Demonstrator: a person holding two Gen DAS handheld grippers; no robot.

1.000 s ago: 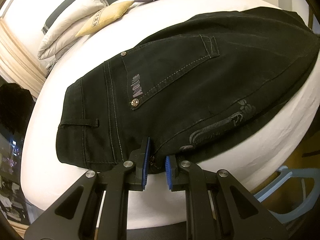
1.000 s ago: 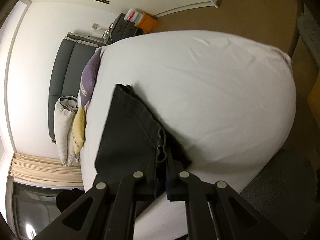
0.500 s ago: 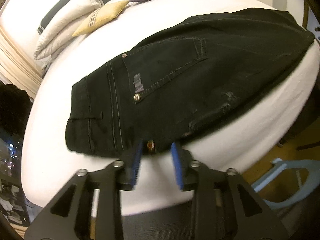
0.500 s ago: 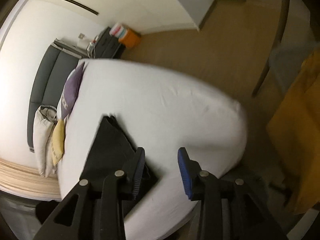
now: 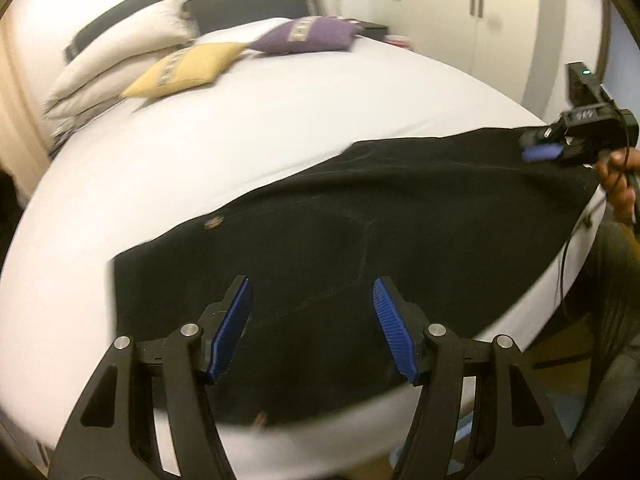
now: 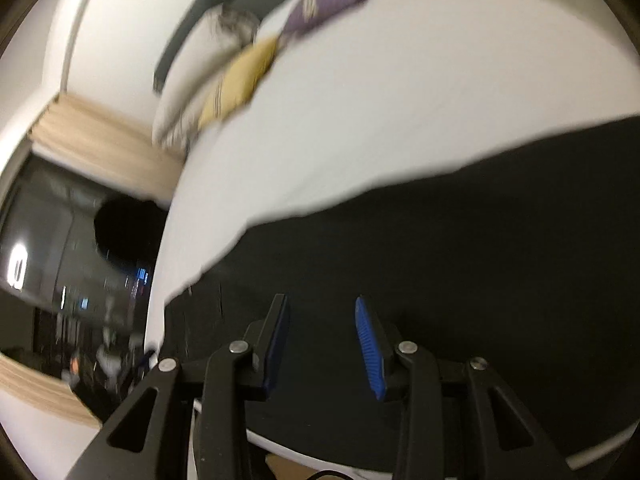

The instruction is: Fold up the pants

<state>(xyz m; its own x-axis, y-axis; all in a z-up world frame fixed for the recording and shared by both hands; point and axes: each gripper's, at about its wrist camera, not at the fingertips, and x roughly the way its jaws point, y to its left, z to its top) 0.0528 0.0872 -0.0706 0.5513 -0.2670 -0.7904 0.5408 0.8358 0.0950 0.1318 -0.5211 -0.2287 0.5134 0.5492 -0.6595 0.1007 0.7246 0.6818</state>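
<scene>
Black pants (image 5: 360, 240) lie flat across the near edge of the white bed (image 5: 240, 140), waist end at the left. My left gripper (image 5: 312, 320) is open and empty, hovering over the waist part. My right gripper (image 6: 322, 336) is open and empty above the dark cloth (image 6: 460, 260). The right gripper also shows in the left wrist view (image 5: 560, 148) at the far right by the leg end, held by a hand.
A yellow cushion (image 5: 188, 68), a purple cushion (image 5: 308, 34) and white pillows (image 5: 120, 56) lie at the headboard end. White wardrobe doors (image 5: 500, 20) stand behind. A dark window (image 6: 60, 260) and beige curtain (image 6: 100, 136) are to the left. Both views are blurred.
Both grippers let go of the pants and opened wide. The left one lifted over the waist; the right one swung round to face the pants and pillows.
</scene>
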